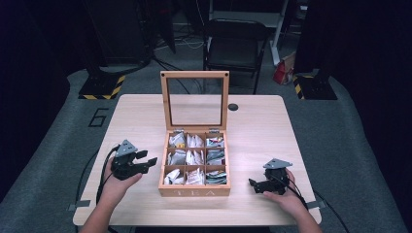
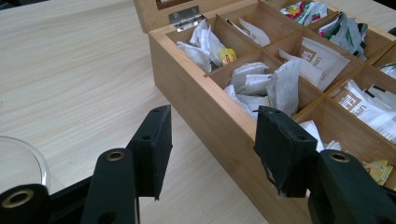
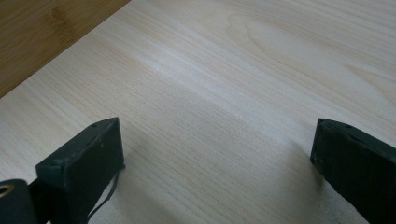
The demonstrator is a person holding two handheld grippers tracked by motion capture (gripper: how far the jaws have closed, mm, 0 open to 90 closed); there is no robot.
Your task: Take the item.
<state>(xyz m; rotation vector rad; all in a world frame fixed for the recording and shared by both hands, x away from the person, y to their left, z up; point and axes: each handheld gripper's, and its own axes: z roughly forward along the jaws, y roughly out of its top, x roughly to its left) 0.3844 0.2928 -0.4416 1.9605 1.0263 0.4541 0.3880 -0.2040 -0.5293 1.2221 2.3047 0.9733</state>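
A wooden tea box (image 1: 194,190) is being kept at the centre of the high view, on a pale wooden table (image 1: 252,131), its glass-paned lid (image 1: 195,100) being held upright at the back. Nine compartments, laid out three by three, are being filled with tea bags (image 1: 195,158), most of them in white wrappers; the word TEA is being shown on the front wall.

Two grippers are being held by a person whose hands are entering from the bottom edge. The left gripper (image 1: 147,160), at lower left of the high view, is being pointed toward the box, its jaws spread apart and nothing between them; in the left gripper view they are being aimed at the box's side wall (image 2: 205,107). The right gripper (image 1: 253,186), at lower right, is being held low over bare tabletop (image 3: 224,93) with its jaws wide apart and nothing in them.

One small dark round disc (image 1: 233,107) is being seen near the table's far edge. Beyond it, one black folding chair (image 1: 234,46) is being kept on grey carpet, with two hazard-striped stand bases (image 1: 102,87) at upper left and upper right.
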